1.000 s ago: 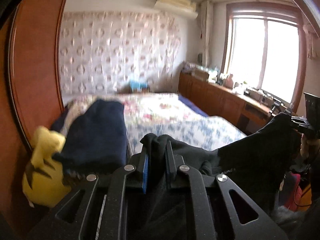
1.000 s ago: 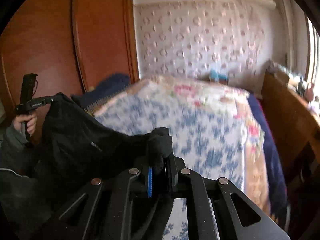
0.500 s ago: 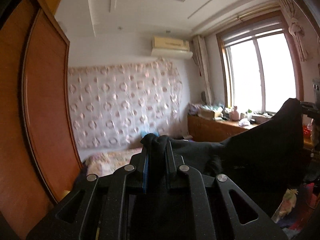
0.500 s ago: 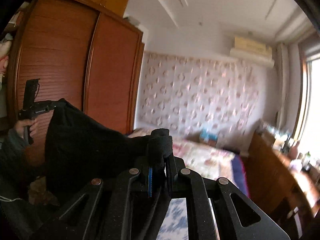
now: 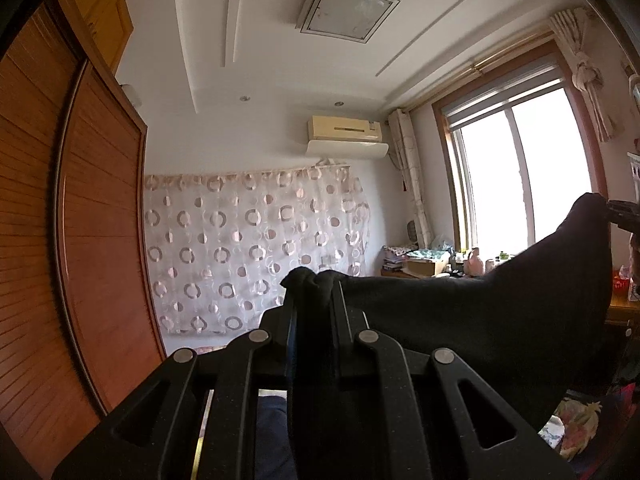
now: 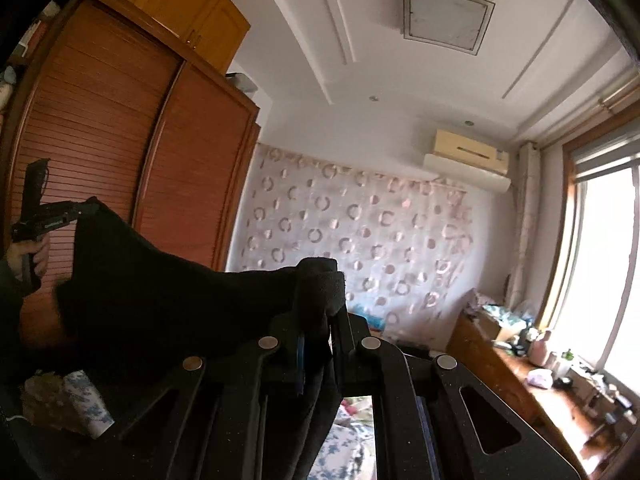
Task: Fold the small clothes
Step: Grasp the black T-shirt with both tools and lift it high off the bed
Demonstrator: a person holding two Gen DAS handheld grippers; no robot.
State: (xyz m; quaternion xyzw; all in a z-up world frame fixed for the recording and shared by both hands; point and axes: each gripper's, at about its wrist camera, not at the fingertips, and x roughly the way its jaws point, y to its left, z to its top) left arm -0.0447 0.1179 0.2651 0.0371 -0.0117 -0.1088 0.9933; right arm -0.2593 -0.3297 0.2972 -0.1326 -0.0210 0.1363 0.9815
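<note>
A black garment [image 5: 480, 320] hangs stretched in the air between my two grippers. My left gripper [image 5: 314, 292] is shut on one top corner of it, the cloth bunched between the fingers. My right gripper [image 6: 318, 300] is shut on the other top corner; the black garment [image 6: 160, 292] runs off to the left there. In the right wrist view the left gripper [image 6: 78, 210] shows at far left pinching its corner. In the left wrist view the right gripper [image 5: 618, 210] shows at the right edge. Both grippers point upward toward the ceiling.
A wooden wardrobe [image 5: 80, 240] stands on the left. A circle-patterned curtain [image 5: 252, 256] covers the far wall under an air conditioner [image 5: 346, 136]. A window [image 5: 520, 176] and a cluttered wooden dresser [image 6: 520, 364] are on the right. The floral bedspread [image 6: 352, 440] lies below.
Both grippers have risen and tilted up with the garment; the bed has dropped almost out of view and the ceiling now fills the top of both views.
</note>
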